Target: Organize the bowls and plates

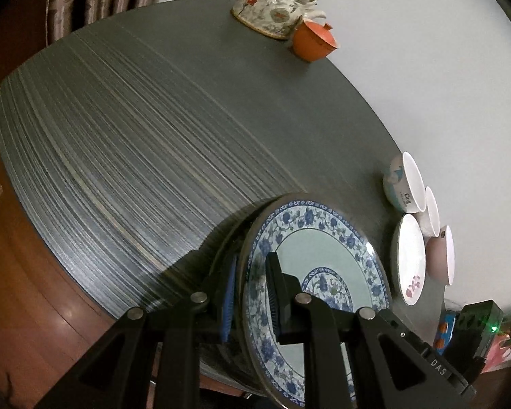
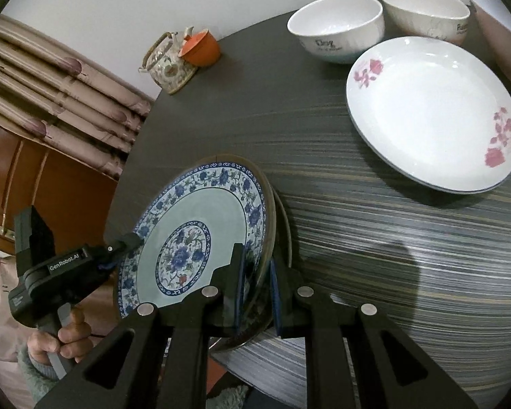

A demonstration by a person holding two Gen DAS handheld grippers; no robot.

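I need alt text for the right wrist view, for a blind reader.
The right hand-held gripper clamps the rim of a tilted blue-and-white floral plate, which the left hand-held gripper also grips. Behind, on the striped grey table, sit a rose-patterned white plate, bowls and a teapot.

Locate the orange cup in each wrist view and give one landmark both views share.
Left wrist: orange cup sits top centre-right, at the table's far edge, touching the floral teapot.
Right wrist: orange cup sits upper left of centre, in front of the teapot.
Shared landmark: the blue-patterned plate, low in both.
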